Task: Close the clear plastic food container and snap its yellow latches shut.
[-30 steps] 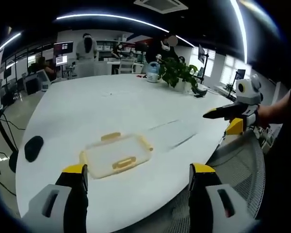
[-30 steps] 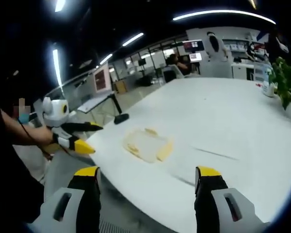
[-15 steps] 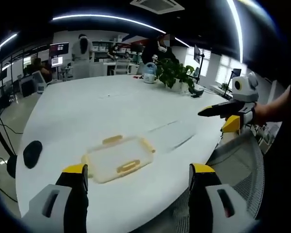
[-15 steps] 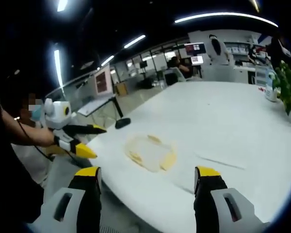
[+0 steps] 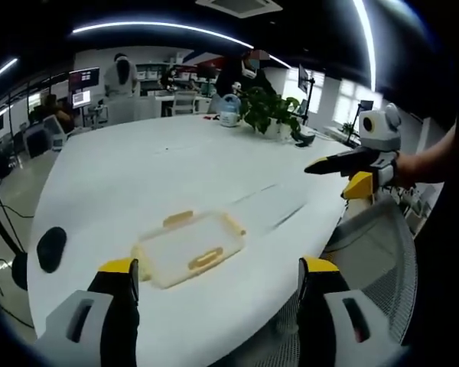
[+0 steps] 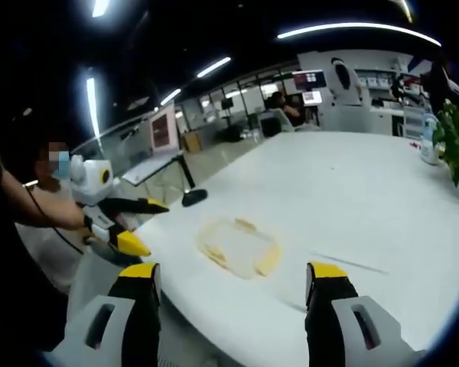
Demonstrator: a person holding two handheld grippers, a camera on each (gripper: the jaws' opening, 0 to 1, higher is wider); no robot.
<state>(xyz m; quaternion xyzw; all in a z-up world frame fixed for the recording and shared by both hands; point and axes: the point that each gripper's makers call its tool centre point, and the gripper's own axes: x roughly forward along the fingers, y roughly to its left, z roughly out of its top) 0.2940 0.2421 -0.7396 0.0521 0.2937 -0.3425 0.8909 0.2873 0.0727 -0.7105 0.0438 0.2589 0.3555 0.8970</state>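
the clear plastic food container [image 5: 188, 246] lies flat on the white surface [image 5: 176, 172] near its front edge, lid on top, with yellow latches [image 5: 205, 258] showing along its sides — one on the near long side, one on the far side, and yellow strips at the short ends. whether those latches are snapped down cannot be told at this size. in the right gripper view the same container [image 6: 239, 246] sits close to the surface's [image 6: 352, 191] near edge, blurred, with yellow at its right end.

the left tongs [image 5: 218, 294] rise from the bottom of the left gripper view, jaws spread wide and holding nothing, apart from the container, which sits ahead of them and between their lines. the right tongs [image 6: 233, 300] stand likewise in their own view: jaws far apart, nothing between them, short of the surface edge.

each tool shows in the other's view — the right tongs [image 5: 333, 164] at the right of the left gripper view, held by a hand [image 5: 413, 164], off the side of the surface; the left tongs [image 6: 141, 225] at the left of the right gripper view, also off the edge.

a black round object [image 5: 50, 248] rests on the surface left of the container. a potted plant [image 5: 269, 112] and a pale jug [image 5: 229, 112] stand at the far end.
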